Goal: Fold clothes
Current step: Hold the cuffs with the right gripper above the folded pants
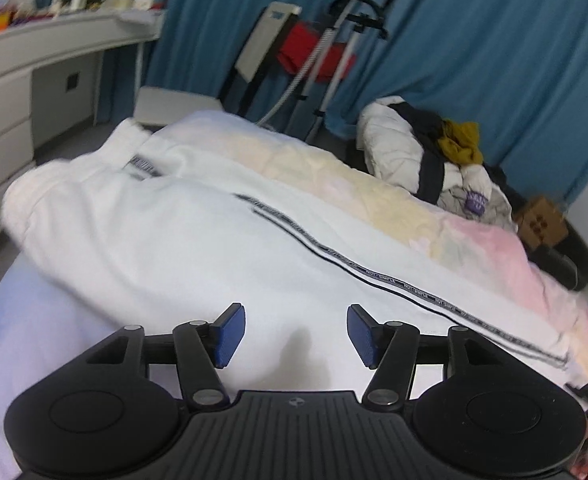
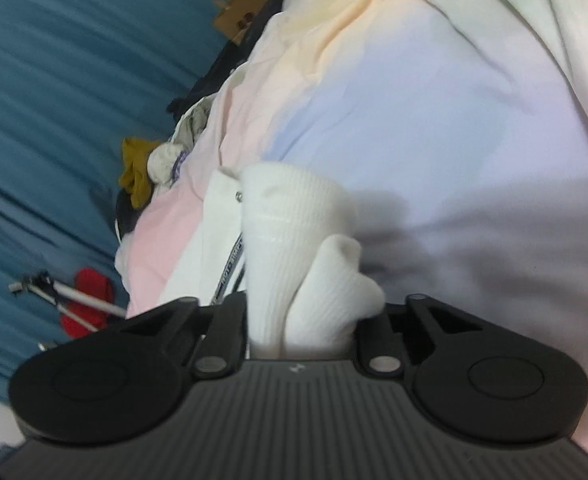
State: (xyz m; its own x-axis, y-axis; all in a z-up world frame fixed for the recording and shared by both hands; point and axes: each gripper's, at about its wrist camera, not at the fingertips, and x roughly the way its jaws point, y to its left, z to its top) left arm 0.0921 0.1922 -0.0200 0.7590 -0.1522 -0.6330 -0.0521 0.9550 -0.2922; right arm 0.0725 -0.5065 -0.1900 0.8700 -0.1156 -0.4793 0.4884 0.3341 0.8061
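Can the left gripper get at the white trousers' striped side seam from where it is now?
Probably yes. The left gripper is open and empty over the white trousers, and the striped seam lies exposed just ahead with nothing covering it.

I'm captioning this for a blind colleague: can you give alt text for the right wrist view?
The right gripper is shut on a bunched white ribbed knit cuff, held over a pastel rainbow bedsheet. Teal curtains hang at left.
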